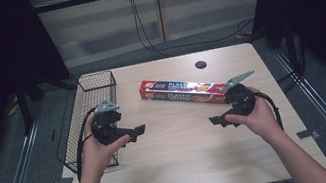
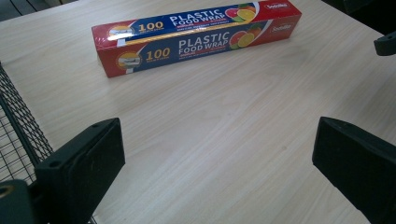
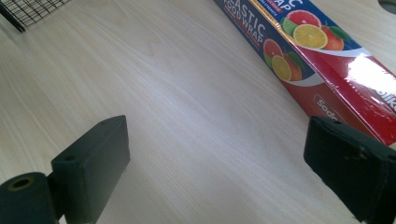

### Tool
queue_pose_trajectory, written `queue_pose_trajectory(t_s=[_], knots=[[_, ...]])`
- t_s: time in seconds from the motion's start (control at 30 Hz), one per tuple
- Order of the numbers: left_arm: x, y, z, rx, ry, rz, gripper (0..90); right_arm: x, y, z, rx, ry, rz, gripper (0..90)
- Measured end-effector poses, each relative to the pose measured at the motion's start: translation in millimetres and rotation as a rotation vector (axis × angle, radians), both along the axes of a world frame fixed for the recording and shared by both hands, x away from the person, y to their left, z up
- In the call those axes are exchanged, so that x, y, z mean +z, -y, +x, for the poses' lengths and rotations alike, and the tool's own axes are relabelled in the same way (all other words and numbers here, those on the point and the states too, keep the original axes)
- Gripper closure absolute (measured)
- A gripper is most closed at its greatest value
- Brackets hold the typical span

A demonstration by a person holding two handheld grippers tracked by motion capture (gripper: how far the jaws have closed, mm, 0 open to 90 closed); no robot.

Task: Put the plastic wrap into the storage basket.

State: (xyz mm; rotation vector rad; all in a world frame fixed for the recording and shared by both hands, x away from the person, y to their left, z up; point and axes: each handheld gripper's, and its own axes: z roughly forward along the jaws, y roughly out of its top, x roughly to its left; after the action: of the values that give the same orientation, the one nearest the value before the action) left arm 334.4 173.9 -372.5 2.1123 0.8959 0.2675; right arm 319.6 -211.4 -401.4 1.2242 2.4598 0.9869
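- A box (image 1: 184, 91) of plastic food wrap lies flat on the table (image 1: 184, 164), toward the far side and a little right of the middle, its length running from upper left to lower right in the high view.
- The box is red and blue with pictures of citrus fruit; the left gripper view reads "PLASTIC FOOD WRAP" and "100" along its side (image 2: 196, 42).
- The right gripper (image 1: 220, 120) sits just near the box's right end, held in the person's right hand (image 1: 257, 116), jaws spread wide and gripping nothing.
- In the right gripper view (image 3: 215, 163) the red end of the box (image 3: 327, 74) lies just beyond the right-hand jaw; whether the two touch cannot be told.
- The left gripper (image 1: 135, 132), held in the left hand (image 1: 103, 150), is set well apart from the box, its jaws likewise spread wide and gripping nothing, pointing across the table toward the other gripper.
- The left gripper view (image 2: 215, 154) looks over bare wood to the box lying ahead.
- A black wire basket (image 1: 85, 116) stands along the table's left edge, just beside the left hand; its mesh shows at the left of the left gripper view (image 2: 18, 135) and in the top left corner of the right gripper view (image 3: 32, 9).
- A small dark round hole (image 1: 201, 64) marks the tabletop near the far edge, beyond the box.
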Motion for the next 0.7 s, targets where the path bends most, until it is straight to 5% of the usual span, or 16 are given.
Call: queue_pose_trajectory(t_s=[0.43,0.7], knots=[[1.3,2.8,2.5,-0.017,0.002,-0.011,2.4,1.0,-9.1,31.6,0.044,0.009,-0.082,6.8],[0.6,6.1,3.0,-0.034,0.001,-0.001,2.5,-1.2,-17.8,63.8,0.077,-0.044,-0.161,5.3]])
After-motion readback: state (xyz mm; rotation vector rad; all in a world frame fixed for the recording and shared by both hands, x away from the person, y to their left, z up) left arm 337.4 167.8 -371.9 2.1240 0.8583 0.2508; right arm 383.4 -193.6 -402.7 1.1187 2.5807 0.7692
